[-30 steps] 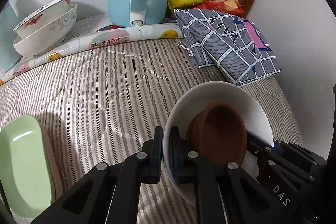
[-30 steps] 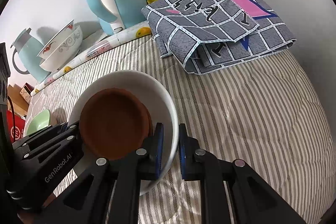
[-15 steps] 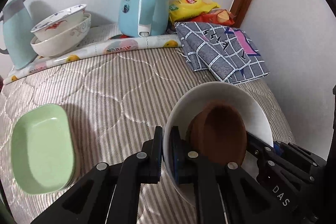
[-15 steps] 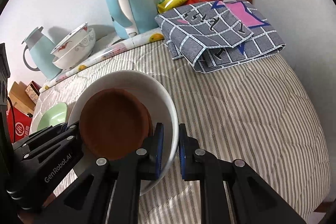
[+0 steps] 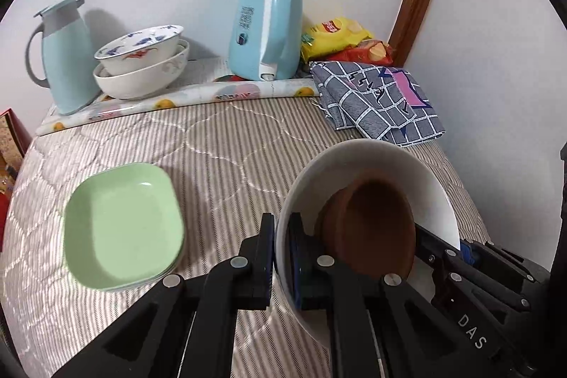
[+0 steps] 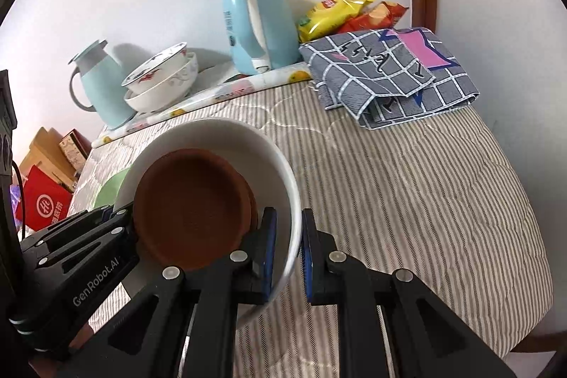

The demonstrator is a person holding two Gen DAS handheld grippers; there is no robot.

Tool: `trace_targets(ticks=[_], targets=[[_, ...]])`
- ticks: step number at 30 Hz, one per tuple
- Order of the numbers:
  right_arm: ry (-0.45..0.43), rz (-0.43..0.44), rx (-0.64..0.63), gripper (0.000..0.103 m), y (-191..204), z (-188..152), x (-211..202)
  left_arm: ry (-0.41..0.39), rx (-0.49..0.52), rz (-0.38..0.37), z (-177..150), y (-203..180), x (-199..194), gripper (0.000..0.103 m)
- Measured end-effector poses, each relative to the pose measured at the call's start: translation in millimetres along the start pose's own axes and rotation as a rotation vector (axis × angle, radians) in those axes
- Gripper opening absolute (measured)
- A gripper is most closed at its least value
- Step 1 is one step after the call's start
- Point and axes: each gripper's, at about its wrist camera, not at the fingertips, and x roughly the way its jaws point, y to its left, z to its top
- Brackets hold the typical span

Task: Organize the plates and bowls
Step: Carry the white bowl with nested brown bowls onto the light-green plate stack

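A white bowl (image 5: 382, 162) with brown saucers (image 5: 372, 225) stacked inside hangs above the striped bed cover. My left gripper (image 5: 282, 250) is shut on its left rim. My right gripper (image 6: 287, 247) is shut on its right rim; the bowl (image 6: 219, 137) and brown saucers (image 6: 191, 208) also show in the right wrist view. A stack of green square plates (image 5: 120, 225) lies on the cover at the left. Two patterned bowls (image 5: 141, 66) are stacked at the back by the wall.
A light-blue jug (image 5: 63, 55) and a light-blue kettle (image 5: 265, 30) stand at the back. Snack bags (image 5: 340, 38) and a folded grey checked cloth (image 5: 379, 101) lie at the back right. Boxes (image 6: 46, 186) sit beyond the bed's left edge.
Both grippers have lifted the white bowl up and back. The view has widened, so the green plates, jug and bed edges show more fully. Both grips are unchanged.
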Motion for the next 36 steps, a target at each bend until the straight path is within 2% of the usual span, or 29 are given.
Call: trace_targets(ticks=[16,36], targets=[[-0.027,0.009,-0.021,0.013,42,-20,-25,-0.032,-0.01,0.005,-19,33,-35,0.008],[-0.025,0.036,-0.056,0.012,83,-11,-12,-0.049,-0.051,0.03,-9,77,-41,0.008]])
